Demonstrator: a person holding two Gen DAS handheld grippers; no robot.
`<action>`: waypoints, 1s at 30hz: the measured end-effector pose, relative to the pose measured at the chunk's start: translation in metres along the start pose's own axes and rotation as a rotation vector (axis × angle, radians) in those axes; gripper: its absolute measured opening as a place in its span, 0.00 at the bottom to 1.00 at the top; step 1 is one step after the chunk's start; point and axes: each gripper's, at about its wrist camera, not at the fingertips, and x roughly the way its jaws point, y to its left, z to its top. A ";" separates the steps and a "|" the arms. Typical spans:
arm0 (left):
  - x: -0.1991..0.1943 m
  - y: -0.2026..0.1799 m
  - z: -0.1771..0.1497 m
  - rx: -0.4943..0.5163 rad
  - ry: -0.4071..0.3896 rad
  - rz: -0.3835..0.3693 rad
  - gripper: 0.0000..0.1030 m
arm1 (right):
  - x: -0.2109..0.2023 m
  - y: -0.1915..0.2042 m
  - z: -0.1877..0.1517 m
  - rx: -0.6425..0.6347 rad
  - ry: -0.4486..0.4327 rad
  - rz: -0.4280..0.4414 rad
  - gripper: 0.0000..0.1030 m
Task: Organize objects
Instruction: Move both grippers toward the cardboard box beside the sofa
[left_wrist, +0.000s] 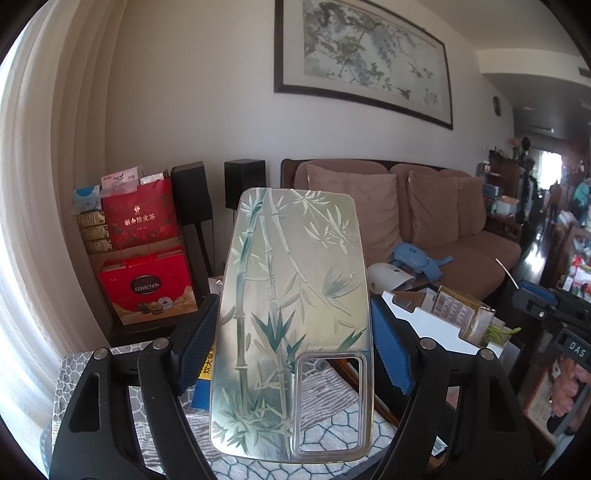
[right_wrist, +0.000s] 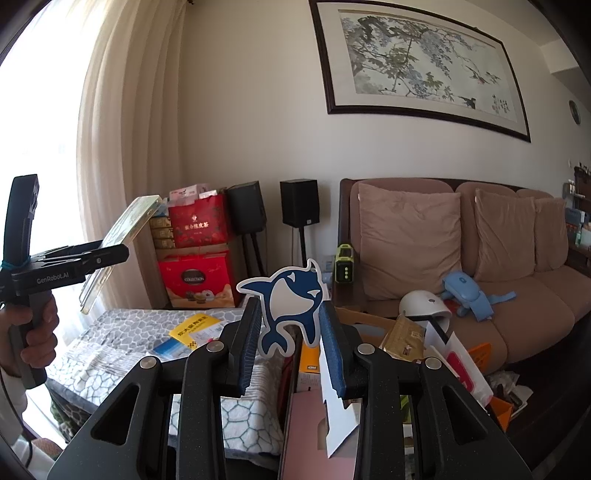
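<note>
Before the sofa (right_wrist: 480, 280), left tool (left_wrist: 291, 332) clamps a phone case (left_wrist: 291, 314); only right-wrist view shows right tool (right_wrist: 288, 332) gripping a whale sticker (right_wrist: 290, 302).

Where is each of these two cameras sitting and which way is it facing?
Left wrist: on the left gripper, looking along its fingers at the bamboo phone case they clamp, sofa beyond; the other gripper shows at right.
Right wrist: on the right gripper, facing the whale sticker between its fingers; the person's left hand shows at left.
Shared: phone case, sofa, framed painting, red gift bags.
</note>
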 end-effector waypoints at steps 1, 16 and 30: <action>0.000 0.000 -0.001 -0.003 0.001 -0.001 0.74 | 0.000 0.000 0.000 0.000 0.000 -0.001 0.31; 0.002 -0.006 -0.001 -0.004 0.008 -0.016 0.74 | 0.000 -0.005 0.001 0.003 0.002 -0.017 0.31; 0.007 -0.025 0.004 0.014 0.001 -0.051 0.74 | -0.004 -0.019 0.001 0.017 0.001 -0.054 0.31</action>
